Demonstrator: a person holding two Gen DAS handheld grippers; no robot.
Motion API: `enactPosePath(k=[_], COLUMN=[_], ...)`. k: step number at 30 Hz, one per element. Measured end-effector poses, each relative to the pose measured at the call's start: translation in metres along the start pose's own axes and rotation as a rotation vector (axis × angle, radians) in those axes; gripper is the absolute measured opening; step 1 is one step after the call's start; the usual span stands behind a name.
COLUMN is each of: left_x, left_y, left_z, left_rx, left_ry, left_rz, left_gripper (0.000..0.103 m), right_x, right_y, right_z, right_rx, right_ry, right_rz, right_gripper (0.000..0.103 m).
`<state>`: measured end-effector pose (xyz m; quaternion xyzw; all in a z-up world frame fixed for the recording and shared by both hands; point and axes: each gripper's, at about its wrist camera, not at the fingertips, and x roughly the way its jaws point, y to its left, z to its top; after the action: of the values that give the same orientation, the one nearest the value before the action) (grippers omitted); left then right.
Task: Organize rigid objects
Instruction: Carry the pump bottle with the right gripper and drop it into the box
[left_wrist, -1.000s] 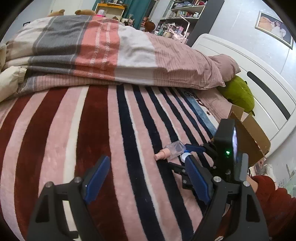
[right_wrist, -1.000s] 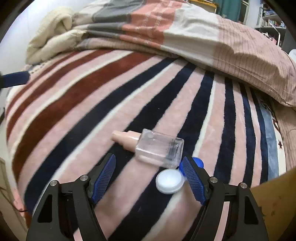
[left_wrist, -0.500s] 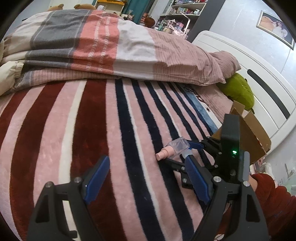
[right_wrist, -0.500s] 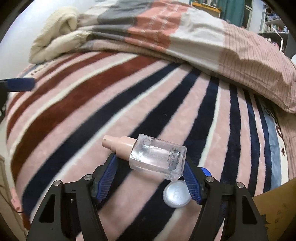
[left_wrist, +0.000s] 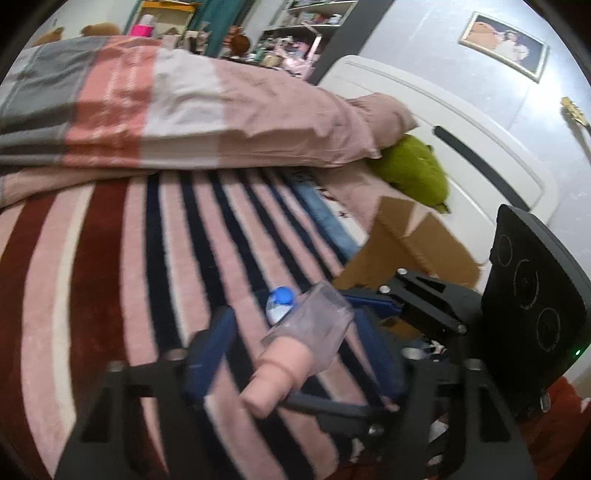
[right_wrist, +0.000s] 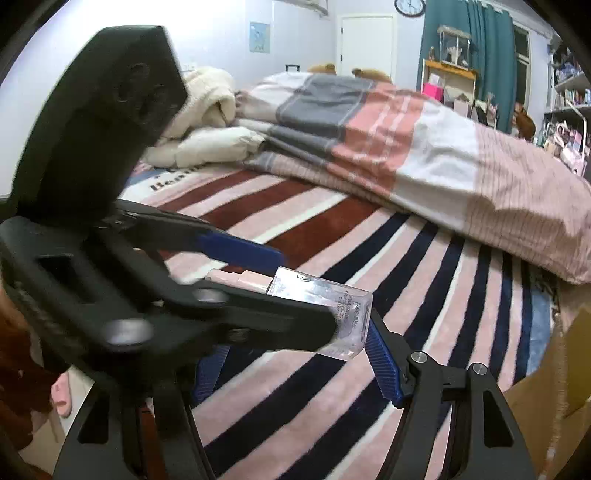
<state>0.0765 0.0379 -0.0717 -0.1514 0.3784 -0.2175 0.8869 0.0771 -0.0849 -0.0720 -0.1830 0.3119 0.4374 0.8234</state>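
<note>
Carrying the bottle in the air above the bed, clear body clamped across the right gripper, pink pump end pointing off to the left. A second ago lying flat on the stripes, merely straddled by that gripper; so picked up since, and raised well off the fabric. Leaving behind the small white and blue cap on a dark stripe, close to the bottle's old spot. Meeting the left gripper in mid-air: a moment back standing wide and apart over bare stripes, now brought in around the pump end and closing, pads on either side of the pink neck but not visibly pressing yet, with some gap showing in the left wrist view. Reads as a hand-over or a two-handed steadying rather than a straight drop; cannot tell which. Further out, to the right, an open cardboard box at the bed's edge, near a green plush: probably the place for rigid things. For the task: first item secured and off the bed, not yet boxed; cap yet to collect. Worth waiting for a firm left hold before loosening the right, given smooth clear plastic and a round neck, both apt to slip or swing.
</note>
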Motion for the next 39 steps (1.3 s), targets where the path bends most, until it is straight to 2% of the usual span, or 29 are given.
enactPosePath(k=[2, 10, 23, 37, 38, 39], left_x=[0.001, 0.019, 0.094, 0.154, 0.156, 0.158], left_y=[-0.013, -0.063, -0.159, -0.197, -0.198, -0.200], left_z=[0.005, 0.029, 0.069, 0.072, 0.072, 0.072], left_rx=[0.027, 0.108, 0.237, 0.254, 0.256, 0.258], left_ry=[0.000, 0.005, 0.101, 0.185, 0.187, 0.188], left_rz=[-0.027, -0.056, -0.165, -0.199, -0.198, -0.194], left_gripper=[0.045, 0.044, 0.044, 0.045, 0.045, 0.052], right_x=[-0.011, -0.056, -0.124, -0.139, -0.139, -0.139], right_y=[-0.005, -0.042, -0.126, -0.171, -0.171, -0.172], right_z=[0.001, -0.005, -0.043, -0.080, -0.081, -0.082], right_rx=[0.014, 0.068, 0.210, 0.324, 0.326, 0.328], right_ry=[-0.017, -0.052, -0.052, -0.005, -0.001, 0.007], right_rz=[-0.008, -0.059, -0.196, -0.244, -0.250, -0.257], right_gripper=[0.066, 0.066, 0.066, 0.066, 0.066, 0.066])
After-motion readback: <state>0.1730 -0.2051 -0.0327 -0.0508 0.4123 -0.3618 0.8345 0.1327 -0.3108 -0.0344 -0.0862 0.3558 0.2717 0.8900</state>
